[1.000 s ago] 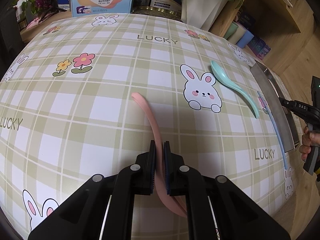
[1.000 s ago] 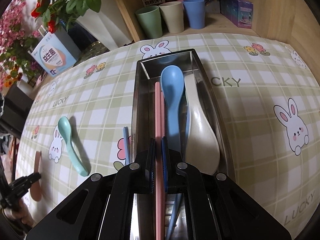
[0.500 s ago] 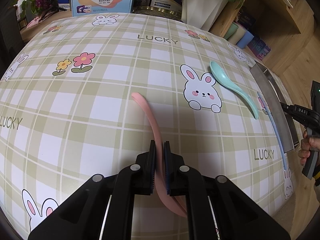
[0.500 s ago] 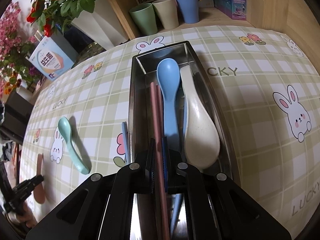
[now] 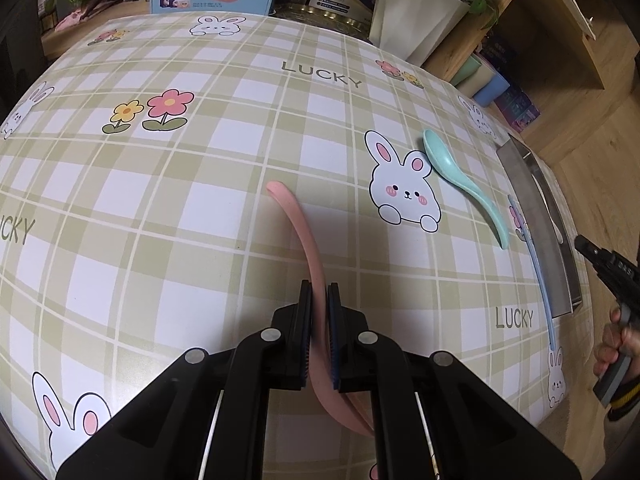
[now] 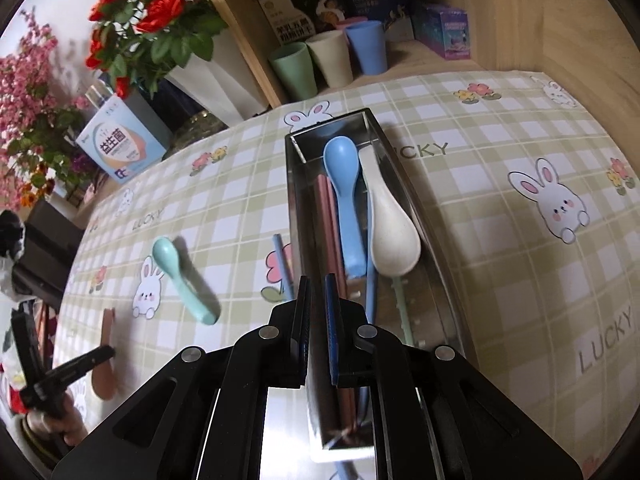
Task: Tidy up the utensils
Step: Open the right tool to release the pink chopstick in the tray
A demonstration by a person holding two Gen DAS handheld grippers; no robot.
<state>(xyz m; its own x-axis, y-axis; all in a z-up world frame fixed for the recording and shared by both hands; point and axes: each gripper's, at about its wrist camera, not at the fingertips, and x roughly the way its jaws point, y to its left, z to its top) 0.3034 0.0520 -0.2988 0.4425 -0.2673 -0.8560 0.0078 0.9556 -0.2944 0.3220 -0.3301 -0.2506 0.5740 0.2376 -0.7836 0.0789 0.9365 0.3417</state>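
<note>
Pink matte-plastic spoon [image 5: 308, 248] sits clamped at mid-handle in the left tool [image 5: 319, 300]; its slim curved handle runs away from the tool along the checked vinyl surface [image 5: 168, 216], bowl tucked underneath. Steel tray [image 6: 404, 196], long and narrow, lies well off to the right, long axis roughly parallel to the spoon's. Right tool [image 6: 317, 292] hangs above the tray's near end, jaws nearly together and empty; pink chopsticks [image 6: 330, 224], blue spoon [image 6: 344, 184] and cream spoon [image 6: 390, 224] lie lengthwise inside. Mint spoon [image 5: 464, 184] and a blue chopstick [image 5: 538, 276] lie between the tools, the chopstick just beside the tray.

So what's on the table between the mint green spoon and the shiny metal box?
One thin blue chopstick lies there, beside the metal box, apart from the mint spoon. The right wrist view shows it best.
</note>
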